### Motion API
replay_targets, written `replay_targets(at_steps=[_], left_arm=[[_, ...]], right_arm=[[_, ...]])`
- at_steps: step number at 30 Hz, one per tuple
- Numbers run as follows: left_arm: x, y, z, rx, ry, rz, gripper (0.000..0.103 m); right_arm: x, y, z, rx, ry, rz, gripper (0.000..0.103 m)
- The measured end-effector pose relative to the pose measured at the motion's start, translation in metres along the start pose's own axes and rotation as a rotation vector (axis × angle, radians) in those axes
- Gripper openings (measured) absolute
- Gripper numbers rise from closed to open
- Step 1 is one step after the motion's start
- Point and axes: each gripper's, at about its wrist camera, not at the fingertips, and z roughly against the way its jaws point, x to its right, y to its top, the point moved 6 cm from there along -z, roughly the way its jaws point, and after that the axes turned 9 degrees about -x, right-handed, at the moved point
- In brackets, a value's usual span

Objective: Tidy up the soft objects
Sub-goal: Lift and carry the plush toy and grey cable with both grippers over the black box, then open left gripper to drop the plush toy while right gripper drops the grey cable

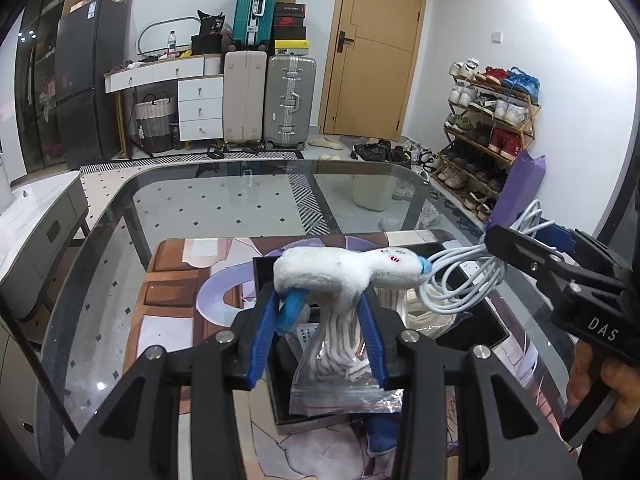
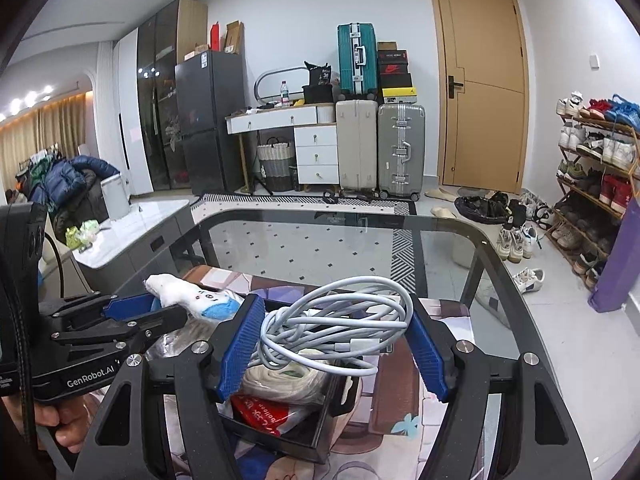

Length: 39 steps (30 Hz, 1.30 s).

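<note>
A white plush toy with blue tips hangs crosswise in my left gripper, whose blue pads are shut on its lower part. My right gripper is shut on a loose coil of white charging cable. Both are held just above a black open box on the mat. In the box lie a zip bag of white cord, a cream bundle in plastic and a red packet. The right gripper enters the left wrist view from the right with the cable. In the right wrist view, the left gripper holds the plush toy at the left.
The box stands on a printed mat on a glass table with a dark rim. A marble-topped cabinet stands to the left, a shoe rack to the right, and suitcases and a door behind. A hand grips each handle.
</note>
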Motion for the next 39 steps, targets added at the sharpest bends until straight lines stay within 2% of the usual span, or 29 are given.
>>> replay_targets(at_steps=[4, 5, 6, 7, 13, 15, 21, 26, 29, 31, 34, 37, 39], left_arm=[[-0.001, -0.001, -0.010, -0.027, 0.001, -0.001, 0.039], [0.000, -0.002, -0.012, -0.033, -0.001, -0.005, 0.039], [0.000, -0.002, -0.013, -0.033, -0.001, -0.008, 0.039], [0.002, -0.003, -0.014, -0.036, -0.003, -0.015, 0.039], [0.005, -0.008, -0.023, -0.072, -0.016, -0.041, 0.039], [0.009, -0.009, -0.021, -0.066, 0.002, -0.067, 0.039], [0.013, -0.012, -0.016, -0.084, -0.007, -0.092, 0.039], [0.011, -0.015, -0.007, -0.082, -0.020, -0.080, 0.039], [0.011, -0.018, -0.003, -0.082, -0.028, -0.076, 0.041], [0.011, -0.019, 0.000, -0.084, -0.037, -0.075, 0.047], [0.010, -0.021, 0.002, -0.082, -0.056, -0.065, 0.052], [0.013, -0.022, 0.005, -0.079, -0.067, -0.075, 0.061], [0.016, -0.022, 0.008, -0.073, -0.059, -0.079, 0.064]], right_arm=[[-0.006, -0.001, -0.013, -0.019, -0.007, 0.031, 0.070], [-0.006, -0.001, -0.015, -0.020, -0.004, 0.034, 0.067], [-0.007, -0.001, -0.017, -0.026, -0.004, 0.038, 0.057], [-0.006, -0.001, -0.020, -0.034, -0.007, 0.042, 0.055], [-0.010, -0.011, -0.036, -0.077, 0.010, 0.069, 0.055], [-0.011, -0.015, -0.042, -0.090, 0.018, 0.072, 0.055], [-0.014, -0.022, -0.051, -0.115, 0.048, 0.083, 0.055], [-0.017, -0.027, -0.055, -0.132, 0.064, 0.097, 0.055], [-0.017, -0.028, -0.054, -0.145, 0.068, 0.126, 0.055], [-0.017, -0.030, -0.053, -0.155, 0.071, 0.140, 0.055], [-0.015, -0.032, -0.048, -0.147, 0.056, 0.144, 0.060], [-0.013, -0.034, -0.039, -0.129, 0.037, 0.133, 0.073], [-0.012, -0.036, -0.031, -0.117, 0.040, 0.124, 0.084]])
